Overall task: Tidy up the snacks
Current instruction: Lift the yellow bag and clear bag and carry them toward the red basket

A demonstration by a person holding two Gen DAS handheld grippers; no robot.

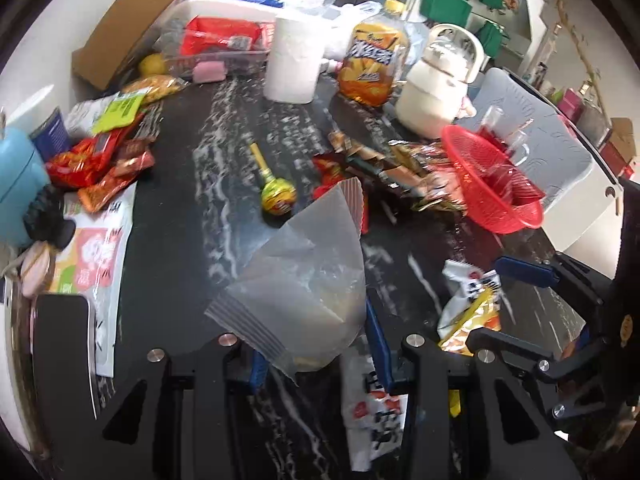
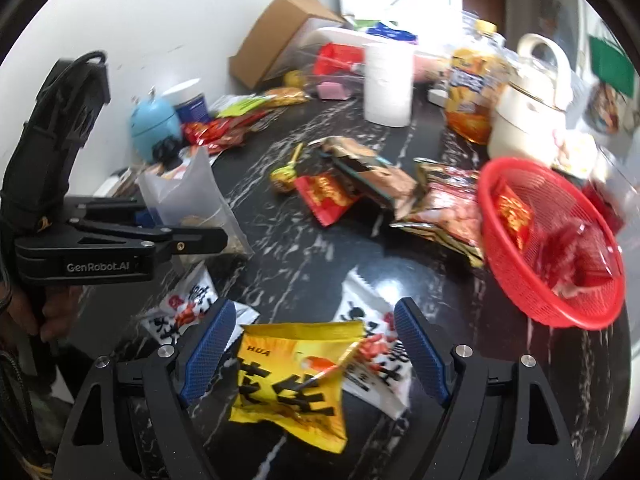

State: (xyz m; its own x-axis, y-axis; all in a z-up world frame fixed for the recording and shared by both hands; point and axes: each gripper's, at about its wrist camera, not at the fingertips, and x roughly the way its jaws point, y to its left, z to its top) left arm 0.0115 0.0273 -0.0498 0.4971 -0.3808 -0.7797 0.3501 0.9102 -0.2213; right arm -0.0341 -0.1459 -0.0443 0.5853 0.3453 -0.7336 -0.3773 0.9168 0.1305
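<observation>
My left gripper (image 1: pixel 316 344) is shut on a clear zip bag (image 1: pixel 304 276) and holds it upright above the dark marble table; it also shows in the right wrist view (image 2: pixel 192 200). My right gripper (image 2: pixel 312 344) is open, its blue pads either side of a yellow peanut packet (image 2: pixel 292 376) lying on the table. White snack packets (image 2: pixel 376 364) lie under and beside it. A red basket (image 2: pixel 560 248) with red packets stands at the right. A lollipop (image 1: pixel 276 196) and several snack packets (image 2: pixel 360 176) lie mid-table.
A paper roll (image 1: pixel 294 60), an orange chip bag (image 1: pixel 372 64) and a white kettle (image 1: pixel 436 88) stand at the back. Red packets (image 1: pixel 100 160) and a blue pot (image 1: pixel 16 184) crowd the left edge. A cardboard box (image 1: pixel 132 20) leans on the wall.
</observation>
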